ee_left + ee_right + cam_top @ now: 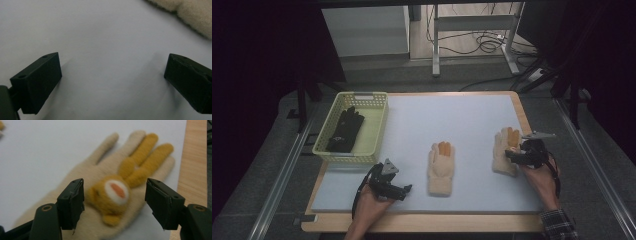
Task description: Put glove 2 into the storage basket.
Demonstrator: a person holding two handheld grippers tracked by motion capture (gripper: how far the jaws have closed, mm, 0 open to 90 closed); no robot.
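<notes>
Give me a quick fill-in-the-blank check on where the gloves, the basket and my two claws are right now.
1. The black glove lies inside the yellow ____.
2. The right claw stands open over the cream glove that bears an orange ____ figure.
3. The left claw is open, with nothing but the pale ____ mat between its jaws.
4. The number of cream gloves lying on the mat is ____.

Missing words: basket; rabbit; blue; two
</notes>
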